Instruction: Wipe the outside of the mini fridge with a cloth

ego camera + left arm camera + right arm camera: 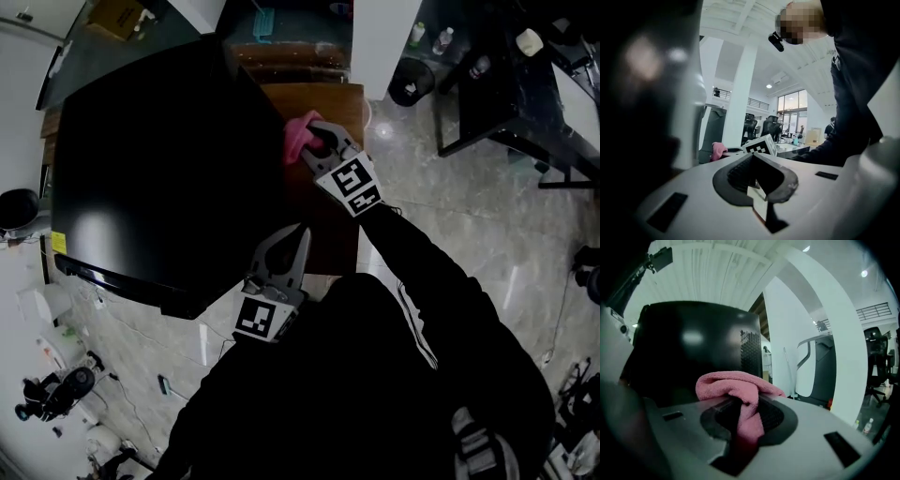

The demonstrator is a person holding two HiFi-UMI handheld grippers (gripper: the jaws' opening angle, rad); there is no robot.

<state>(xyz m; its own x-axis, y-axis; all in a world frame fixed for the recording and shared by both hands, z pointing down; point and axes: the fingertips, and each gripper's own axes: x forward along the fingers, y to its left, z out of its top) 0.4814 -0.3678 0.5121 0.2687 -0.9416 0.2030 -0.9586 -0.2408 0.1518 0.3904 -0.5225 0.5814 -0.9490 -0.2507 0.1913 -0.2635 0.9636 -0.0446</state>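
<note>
While right claw (317, 142) clamps pink cloth (298, 134), mini fridge (159, 159) beside, possibly touching.

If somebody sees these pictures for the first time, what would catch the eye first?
The bright pink cloth stands out most: the right tool is shut on it, at the right side of the big black mini fridge. The fridge itself fills the left half of the head view. The left tool is shut with nothing in it, close to the fridge's near right corner.
</note>
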